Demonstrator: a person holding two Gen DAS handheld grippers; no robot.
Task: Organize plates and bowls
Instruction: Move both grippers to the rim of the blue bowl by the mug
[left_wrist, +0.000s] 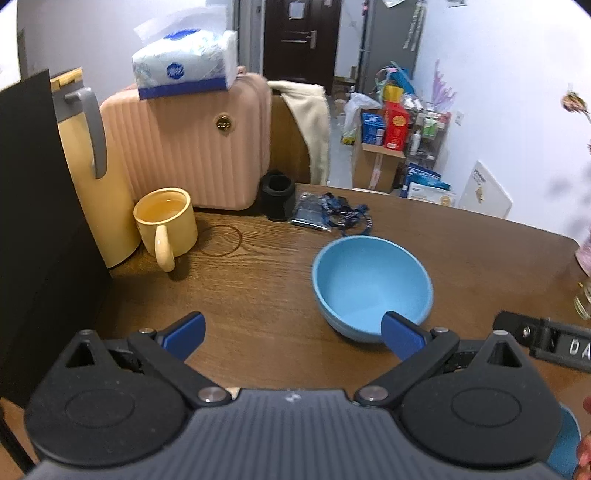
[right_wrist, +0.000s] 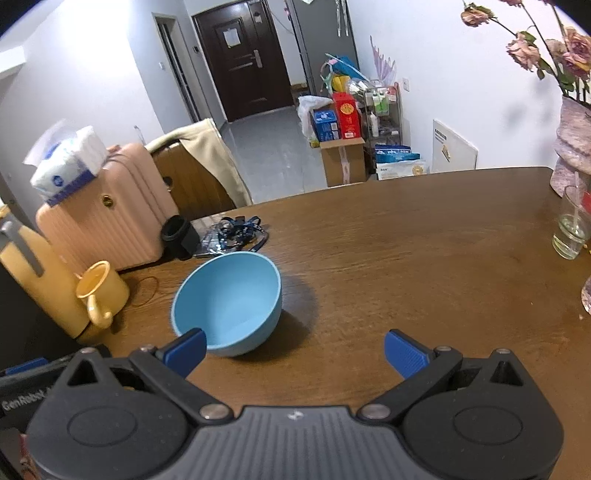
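Blue bowl (left_wrist: 371, 284) sits upright and empty on the wood surface (right_wrist: 406, 240), near the yellow mug (left_wrist: 166, 221), w/ a lanyard (left_wrist: 347, 216) just behind it. Left hand-held gripper (left_wrist: 293, 328) has its jaws wide apart, holding nothing; right hand-held gripper (right_wrist: 295, 349) likewise spread and empty. Bowl looks like matte plastic or melamine: prob. light, stiff, smooth-walled, so a bit slippery. Best hold is a pinch on the rim, one finger inside, one outside; the near edge is closest to both.

Both wrist cameras sit low over the counter (left_wrist: 258, 280), facing the far door (right_wrist: 243, 59); both catch the blue bowl (left_wrist: 369, 284) close up, left claw's view further left.
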